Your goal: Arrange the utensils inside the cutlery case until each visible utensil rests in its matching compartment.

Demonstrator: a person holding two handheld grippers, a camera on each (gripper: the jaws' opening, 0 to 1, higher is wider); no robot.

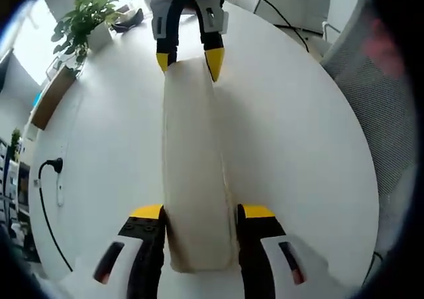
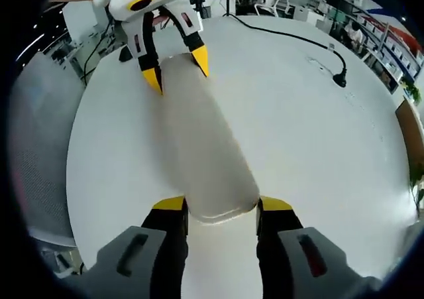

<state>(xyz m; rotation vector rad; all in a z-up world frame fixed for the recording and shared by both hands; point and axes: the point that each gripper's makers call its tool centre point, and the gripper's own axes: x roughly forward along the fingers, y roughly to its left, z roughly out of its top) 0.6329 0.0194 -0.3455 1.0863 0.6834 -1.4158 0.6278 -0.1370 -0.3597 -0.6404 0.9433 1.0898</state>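
A long cream cutlery case (image 1: 195, 160) lies lengthwise on the white round table (image 1: 298, 133), lid side up; no utensils can be seen. My left gripper (image 1: 202, 213) is shut on its near end, with a yellow-tipped jaw on each side. At the far end my right gripper (image 1: 189, 59) pinches the case the same way. In the right gripper view the case (image 2: 202, 146) runs away from my right gripper (image 2: 222, 204), which is shut on it. My left gripper (image 2: 175, 65) grips the opposite end there.
A potted plant (image 1: 83, 20) stands at the table's far left edge. A black cable with a plug (image 1: 53, 166) lies on the left, also seen as the cable (image 2: 334, 73). A grey mesh chair (image 1: 361, 67) sits beside the table.
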